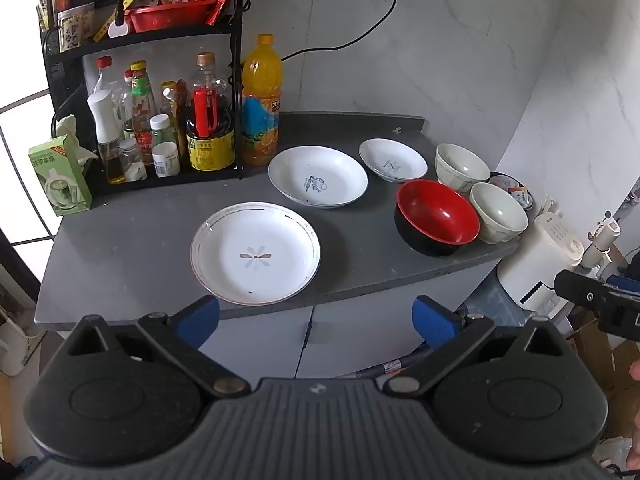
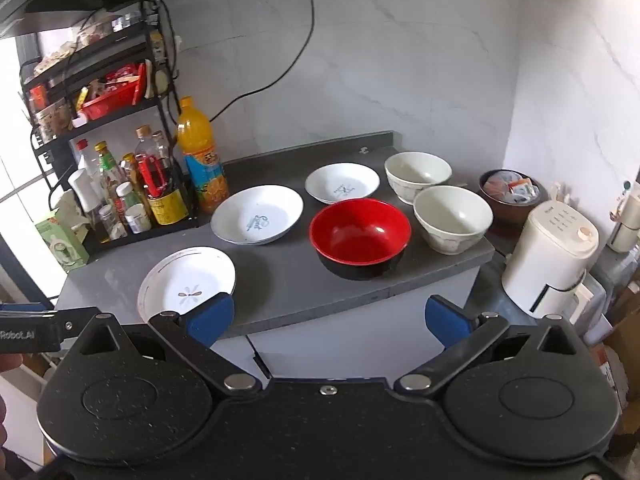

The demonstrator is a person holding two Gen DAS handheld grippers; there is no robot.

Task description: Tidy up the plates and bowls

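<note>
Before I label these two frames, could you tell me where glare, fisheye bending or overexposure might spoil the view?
Left wrist view: the window at the left edge is blown out white, and the counter edge bows from fisheye distortion. Right wrist view: the window is likewise overexposed, the red bowl carries a soft highlight, and the corners are vignetted black. The dishes look sharp in both.

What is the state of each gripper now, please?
Left gripper: open, holding nothing, short of the counter edge.
Right gripper: open, holding nothing, also short of the counter.
</note>
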